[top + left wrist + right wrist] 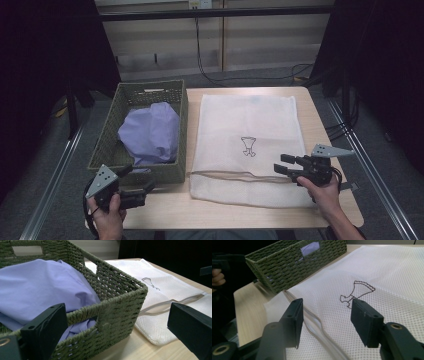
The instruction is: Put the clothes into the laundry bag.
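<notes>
A green woven basket (112, 130) stands on the left of the table with a crumpled lilac cloth (150, 132) inside. A white mesh laundry bag (245, 125) with a small printed garment drawing (248, 146) lies flat to its right, zipper edge (225, 175) toward me. My left gripper (140, 179) is open at the basket's near corner, its jaws wide apart before the basket wall (117, 287) and the cloth (42, 287). My right gripper (280, 163) is open just above the bag's near right part, its jaws on either side of the drawing (357, 293) and the zipper (312, 320).
The wooden table (165, 210) has a bare strip along its near edge. Dark curtains flank both sides, and cables hang at the back wall (200, 45). In the right gripper view the other hand (218, 277) shows at far left beyond the basket (287, 265).
</notes>
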The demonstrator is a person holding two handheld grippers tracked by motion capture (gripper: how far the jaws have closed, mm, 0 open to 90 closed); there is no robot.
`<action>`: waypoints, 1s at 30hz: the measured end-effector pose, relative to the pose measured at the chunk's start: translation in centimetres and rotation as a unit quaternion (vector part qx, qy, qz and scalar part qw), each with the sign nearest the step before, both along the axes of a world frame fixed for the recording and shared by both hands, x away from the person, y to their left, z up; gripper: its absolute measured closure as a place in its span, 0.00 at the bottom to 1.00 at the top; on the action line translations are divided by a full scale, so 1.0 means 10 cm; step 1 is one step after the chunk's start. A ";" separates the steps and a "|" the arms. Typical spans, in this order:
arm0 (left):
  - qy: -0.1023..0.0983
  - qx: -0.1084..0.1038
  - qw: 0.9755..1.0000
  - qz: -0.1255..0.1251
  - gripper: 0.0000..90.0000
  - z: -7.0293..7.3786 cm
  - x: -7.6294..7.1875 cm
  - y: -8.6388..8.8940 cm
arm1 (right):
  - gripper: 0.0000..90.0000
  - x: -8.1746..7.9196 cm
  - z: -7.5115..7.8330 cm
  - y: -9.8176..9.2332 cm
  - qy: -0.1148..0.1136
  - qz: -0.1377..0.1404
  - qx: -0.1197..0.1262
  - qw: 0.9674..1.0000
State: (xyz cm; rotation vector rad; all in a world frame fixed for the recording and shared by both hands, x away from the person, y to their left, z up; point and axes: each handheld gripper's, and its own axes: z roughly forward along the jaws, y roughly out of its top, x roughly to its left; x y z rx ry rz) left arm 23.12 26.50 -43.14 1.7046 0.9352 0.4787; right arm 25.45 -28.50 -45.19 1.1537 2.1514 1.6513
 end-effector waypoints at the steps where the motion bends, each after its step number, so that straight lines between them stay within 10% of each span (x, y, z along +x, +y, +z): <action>1: 0.000 0.002 1.000 0.005 0.03 0.00 -0.01 0.00 | 0.47 0.00 0.00 -0.01 0.001 0.003 0.006 1.000; 16: 0.005 -0.002 1.000 -0.003 0.03 -0.01 0.06 -0.05 | 0.23 0.01 -0.02 -0.08 0.003 -0.028 0.001 1.000; 30: 0.005 -0.009 1.000 -0.003 0.03 -0.01 -0.02 0.03 | 0.29 0.02 -0.01 0.05 0.004 0.006 -0.039 0.999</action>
